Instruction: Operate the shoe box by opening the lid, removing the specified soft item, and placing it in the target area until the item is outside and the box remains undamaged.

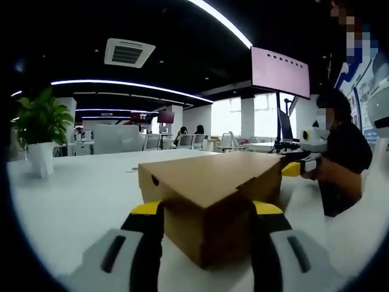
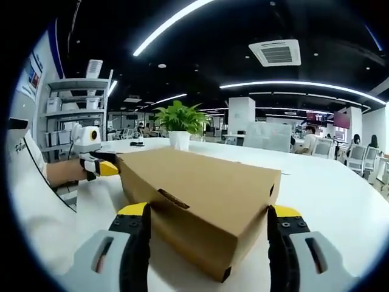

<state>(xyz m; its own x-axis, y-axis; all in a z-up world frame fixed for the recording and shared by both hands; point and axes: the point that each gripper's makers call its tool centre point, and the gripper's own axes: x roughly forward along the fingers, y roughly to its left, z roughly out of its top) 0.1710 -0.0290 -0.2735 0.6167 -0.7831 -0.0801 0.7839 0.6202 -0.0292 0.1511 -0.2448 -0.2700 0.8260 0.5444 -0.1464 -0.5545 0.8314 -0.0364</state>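
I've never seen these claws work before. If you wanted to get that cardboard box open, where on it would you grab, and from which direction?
Probably the lid's front edge. The shoe box lies flat and closed on the white table, and a small slot cuts the lid's long side, seemingly a tuck tab. The right claw already straddles that side, open, so I'd come in low there and lift, while the left claw steadies the opposite corner.
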